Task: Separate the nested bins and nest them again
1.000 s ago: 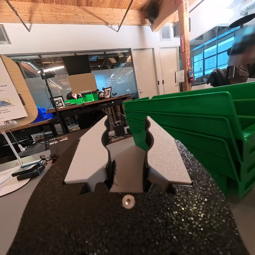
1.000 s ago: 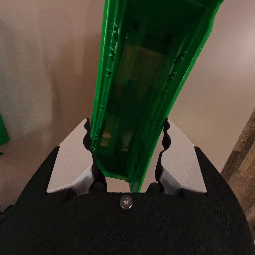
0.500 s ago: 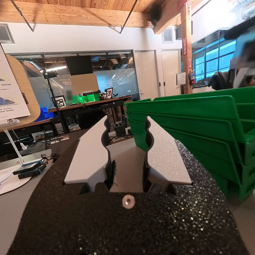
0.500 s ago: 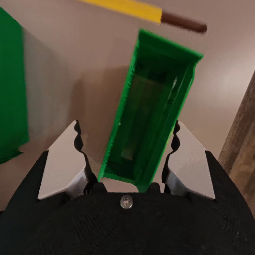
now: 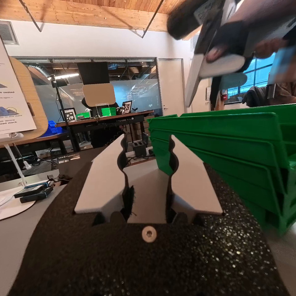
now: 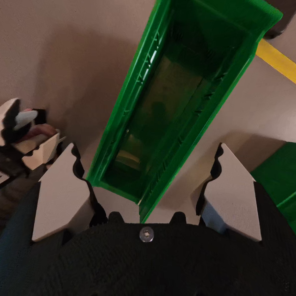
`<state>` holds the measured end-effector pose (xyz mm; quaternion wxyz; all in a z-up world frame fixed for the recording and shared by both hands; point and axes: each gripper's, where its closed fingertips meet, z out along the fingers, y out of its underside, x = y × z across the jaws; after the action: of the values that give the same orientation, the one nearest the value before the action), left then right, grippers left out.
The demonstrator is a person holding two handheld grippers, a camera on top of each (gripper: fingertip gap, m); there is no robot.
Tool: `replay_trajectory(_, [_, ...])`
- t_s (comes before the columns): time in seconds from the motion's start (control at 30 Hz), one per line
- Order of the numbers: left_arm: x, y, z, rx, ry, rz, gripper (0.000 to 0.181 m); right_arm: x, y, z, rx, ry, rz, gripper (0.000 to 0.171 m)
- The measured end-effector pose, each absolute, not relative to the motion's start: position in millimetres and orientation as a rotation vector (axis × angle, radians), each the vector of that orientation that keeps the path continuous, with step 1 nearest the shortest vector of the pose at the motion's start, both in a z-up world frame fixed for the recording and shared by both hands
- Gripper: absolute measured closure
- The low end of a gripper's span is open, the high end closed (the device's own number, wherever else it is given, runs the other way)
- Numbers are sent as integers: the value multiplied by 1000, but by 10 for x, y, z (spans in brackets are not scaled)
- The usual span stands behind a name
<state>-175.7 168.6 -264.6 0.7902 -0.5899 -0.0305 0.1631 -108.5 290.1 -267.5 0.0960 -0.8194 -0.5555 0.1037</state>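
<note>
Single bin (image 6: 173, 102): one green bin lies alone on the table (image 6: 56, 48), open side up, its near end between the spread right fingers but, as far as I can tell, touching neither.
Nested stack (image 5: 232, 152): several green bins sit one inside another on the table, just right of the left gripper; a green corner at the right edge of the right wrist view may be the same stack.
Right gripper (image 6: 147, 161): fingers wide apart, holding nothing; it hangs above the single bin, looking down.
Left gripper (image 5: 147, 150): fingers partly apart, nothing between them, low over the table beside the stack.
Task stage: probably mid-separation, with one bin out and the rest nested.
Risk, stack: pulling the next bin could drag those under it along if they are wedged, tipping the stack; the left gripper is not bracing it.
Risk, grippers: the right gripper shows blurred above the stack in the left view, so the two could collide there.
Risk, single bin: it lies askew near a yellow stripe (image 6: 275, 59); a low pass could knock it.
</note>
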Motion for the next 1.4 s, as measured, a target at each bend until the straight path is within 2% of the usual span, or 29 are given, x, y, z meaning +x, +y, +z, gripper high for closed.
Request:
replay_trajectory(0.17, [-1769,1671,-2624,-1259,-79,339,132,-1008,2910,-2877,-2582,-1568,163,12])
replay_trajectory(0.3, [-1762,1689,-2633,-1262,-84,322,131,-1027,2872,-2926,-2638,-1520,179,41])
replay_trajectory(0.57, [-1750,1713,-2643,-1267,-82,311,131,-1036,2843,-2865,-2669,-1500,156,65])
replay_trajectory(1.2, [-1766,1720,-2645,-1271,-87,308,131,-1179,2925,-2625,-2621,-1455,244,72])
replay_trajectory(1.4, [-1760,1726,-2656,-1277,-84,308,131,-1207,2951,-2339,-2602,-1423,283,67])
